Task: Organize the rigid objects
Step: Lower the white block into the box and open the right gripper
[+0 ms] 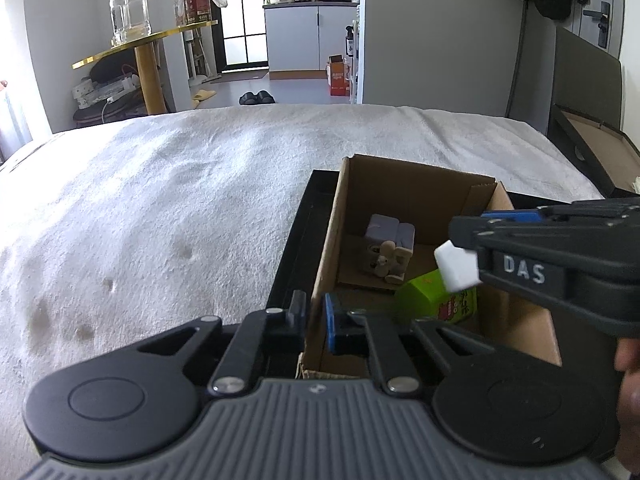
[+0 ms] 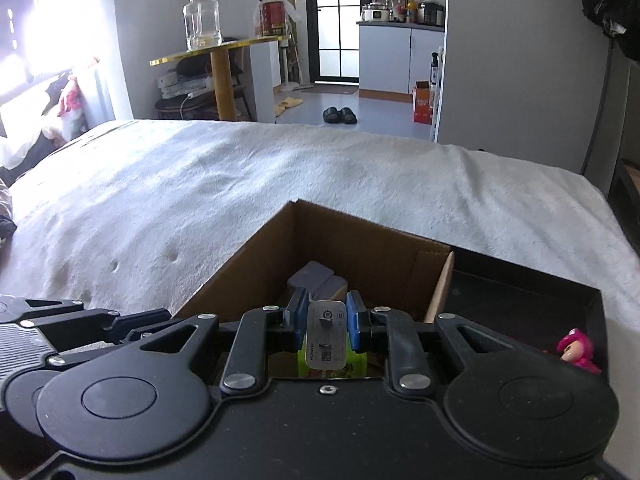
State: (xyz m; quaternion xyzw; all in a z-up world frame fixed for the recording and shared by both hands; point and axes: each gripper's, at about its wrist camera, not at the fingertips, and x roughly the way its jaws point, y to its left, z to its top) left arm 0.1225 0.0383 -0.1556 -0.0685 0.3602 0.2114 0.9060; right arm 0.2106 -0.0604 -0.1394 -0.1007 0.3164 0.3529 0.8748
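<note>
An open cardboard box [image 1: 416, 196] stands in a black tray [image 1: 298, 248] on the white bed. Inside it lie a purple-and-wood toy [image 1: 388, 246] and a green carton [image 1: 438, 300]. My left gripper [image 1: 314, 314] is shut on the box's near left wall. My right gripper [image 2: 327, 316] is shut on a white charger plug [image 2: 326, 334] and holds it above the box [image 2: 360, 240]. In the left wrist view the right gripper [image 1: 460, 252] comes in from the right with the white charger [image 1: 458, 266] over the green carton.
A pink toy figure [image 2: 578, 350] lies in the black tray [image 2: 520, 292] right of the box. The white bedspread [image 1: 180, 200] stretches left and ahead. Another cardboard box [image 1: 600, 148] sits past the bed's right edge. A gold side table [image 1: 148, 40] holds jars.
</note>
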